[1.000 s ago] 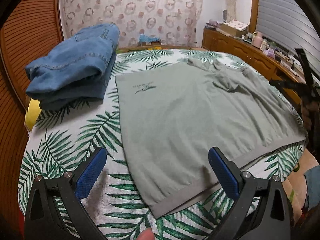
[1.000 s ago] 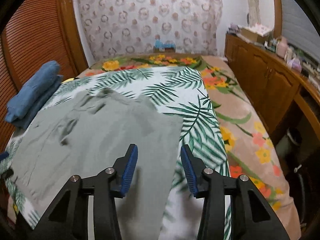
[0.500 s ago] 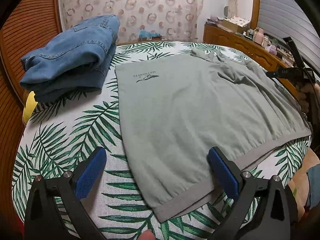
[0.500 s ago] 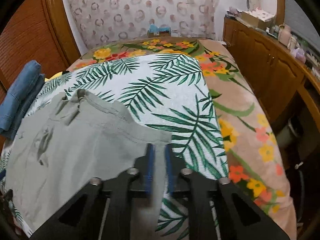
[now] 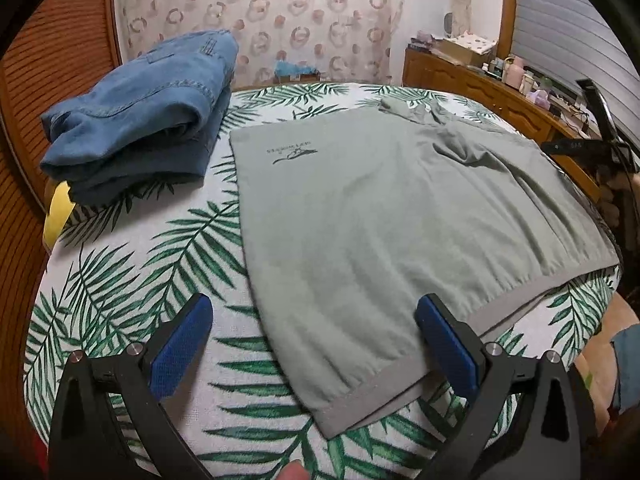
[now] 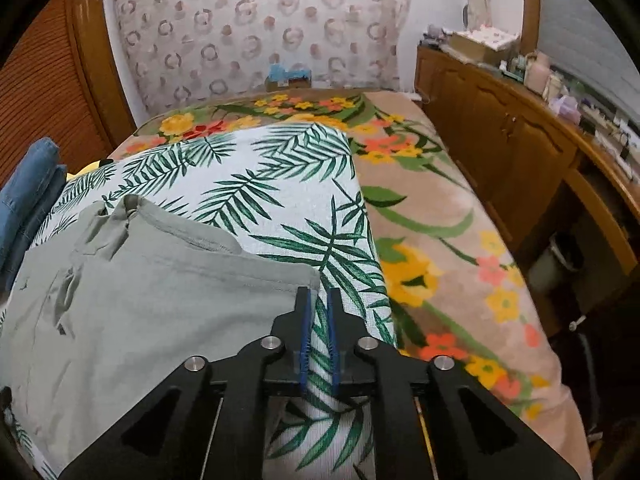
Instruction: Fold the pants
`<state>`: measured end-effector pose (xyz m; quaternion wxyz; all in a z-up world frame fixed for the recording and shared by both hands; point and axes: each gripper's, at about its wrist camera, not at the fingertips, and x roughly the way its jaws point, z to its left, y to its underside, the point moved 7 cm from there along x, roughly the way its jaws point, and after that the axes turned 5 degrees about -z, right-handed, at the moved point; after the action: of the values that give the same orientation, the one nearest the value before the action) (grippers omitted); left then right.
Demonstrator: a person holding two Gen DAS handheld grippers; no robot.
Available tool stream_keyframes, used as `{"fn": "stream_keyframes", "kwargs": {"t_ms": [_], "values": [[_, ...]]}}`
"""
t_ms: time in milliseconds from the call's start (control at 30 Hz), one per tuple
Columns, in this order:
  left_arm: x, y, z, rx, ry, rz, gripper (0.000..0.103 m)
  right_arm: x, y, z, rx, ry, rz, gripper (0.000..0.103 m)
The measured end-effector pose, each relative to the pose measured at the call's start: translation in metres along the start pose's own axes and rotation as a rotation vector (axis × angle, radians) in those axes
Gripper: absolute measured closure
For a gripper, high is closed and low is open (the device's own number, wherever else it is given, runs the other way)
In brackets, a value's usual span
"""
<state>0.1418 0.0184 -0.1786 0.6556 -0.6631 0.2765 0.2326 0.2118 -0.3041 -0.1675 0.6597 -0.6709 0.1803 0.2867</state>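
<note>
Grey-green pants [image 5: 380, 216] lie flat on the palm-leaf bedsheet, folded lengthwise, with the banded hem corner nearest my left gripper. My left gripper [image 5: 316, 332] is wide open and hovers just above that hem, one finger on each side of the corner. In the right wrist view the pants [image 6: 140, 304] fill the lower left. My right gripper [image 6: 319, 312] is nearly shut, its tips just past the pants' near right corner. I cannot tell whether cloth is pinched between them.
Folded blue jeans [image 5: 144, 108] sit at the back left of the bed [image 5: 120, 280]. A floral blanket [image 6: 440, 240] covers the bed's right side. A wooden cabinet [image 6: 500, 152] with clutter runs along the right wall. A slatted wooden panel [image 5: 52, 60] stands at the left.
My right gripper has closed from open to nearly shut at the pants' corner. The left gripper stayed open and drew slightly closer to the hem.
</note>
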Motion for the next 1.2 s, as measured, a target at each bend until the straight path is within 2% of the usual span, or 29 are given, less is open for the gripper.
{"fn": "stream_keyframes", "kwargs": {"t_ms": [67, 233, 367, 433, 467, 533, 800, 833, 1067, 1200], "values": [[-0.006, 0.000, 0.003, -0.026, 0.028, -0.010, 0.001, 0.009, -0.005, 0.011, -0.008, -0.049, -0.004, 0.078], [-0.023, 0.000, 0.010, -0.047, 0.059, -0.050, 0.002, -0.030, 0.028, 0.061, -0.136, -0.132, -0.036, 0.069], [-0.031, 0.006, 0.013, -0.047, 0.082, -0.045, 0.011, -0.047, 0.056, 0.091, -0.192, -0.180, -0.023, 0.065], [-0.033, 0.010, 0.013, -0.046, 0.091, -0.037, 0.020, -0.050, 0.071, 0.103, -0.217, -0.187, -0.007, 0.065], [-0.033, 0.012, 0.014, -0.046, 0.092, -0.032, 0.022, -0.053, 0.076, 0.105, -0.226, -0.187, 0.000, 0.065], [-0.034, 0.017, 0.013, -0.044, 0.103, -0.024, 0.035, -0.055, 0.083, 0.109, -0.249, -0.161, -0.013, 0.064], [-0.038, 0.023, 0.010, -0.035, 0.108, -0.027, 0.052, -0.067, 0.078, 0.104, -0.152, -0.081, 0.029, 0.042], [-0.038, 0.023, 0.010, -0.031, 0.107, -0.029, 0.055, -0.068, 0.078, 0.105, -0.149, -0.072, 0.032, 0.041], [-0.041, 0.026, 0.003, -0.021, 0.115, -0.029, 0.058, -0.076, 0.077, 0.107, -0.139, -0.067, -0.012, 0.039], [-0.042, 0.027, -0.002, -0.026, 0.155, -0.033, 0.074, -0.070, 0.079, 0.106, -0.142, -0.074, -0.012, 0.039]]}}
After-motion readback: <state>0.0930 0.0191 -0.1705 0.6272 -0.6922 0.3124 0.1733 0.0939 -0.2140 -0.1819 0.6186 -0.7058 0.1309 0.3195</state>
